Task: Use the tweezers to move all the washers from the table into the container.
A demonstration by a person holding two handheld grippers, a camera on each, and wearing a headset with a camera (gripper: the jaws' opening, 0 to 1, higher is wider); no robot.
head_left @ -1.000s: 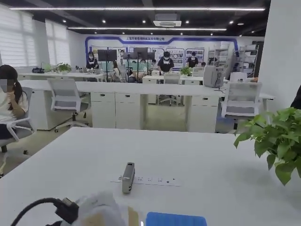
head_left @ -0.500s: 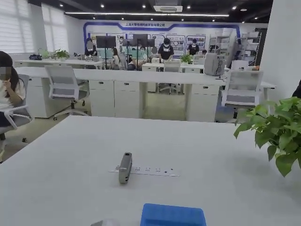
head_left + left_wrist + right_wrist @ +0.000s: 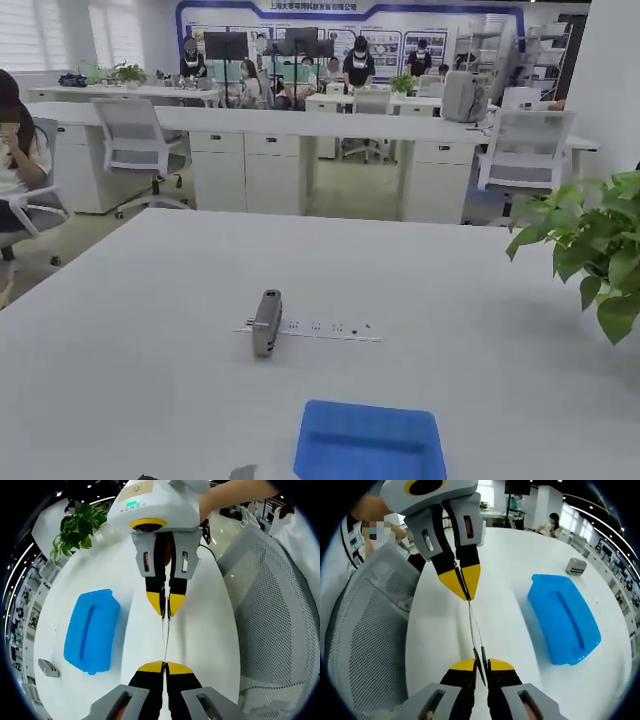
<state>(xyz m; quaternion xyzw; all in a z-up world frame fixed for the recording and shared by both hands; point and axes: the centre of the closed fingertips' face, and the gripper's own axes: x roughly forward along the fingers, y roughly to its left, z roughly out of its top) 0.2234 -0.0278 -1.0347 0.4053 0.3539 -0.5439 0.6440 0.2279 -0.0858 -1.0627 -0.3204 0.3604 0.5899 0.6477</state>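
Above the white table (image 3: pixel 205 630), the tweezers (image 3: pixel 165 632) stretch lengthwise between 2 facing grippers. The left gripper (image 3: pixel 164 666) and right gripper (image 3: pixel 481 666) each pinch 1 end tight. The blue container (image 3: pixel 92 630) lies alongside, parallel.

Open-plan office for sure: rows of white desks (image 3: pixel 330 122), mesh swivel chairs (image 3: pixel 130 135), people (image 3: pixel 358 62) at the back by a blue-bordered display wall (image 3: pixel 350 15), potted plant (image 3: pixel 595 250) at the right edge of the table (image 3: pixel 150 330).

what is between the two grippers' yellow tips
The tweezers, bridging the left gripper and the right gripper, both shut on them; seen in the left gripper view.
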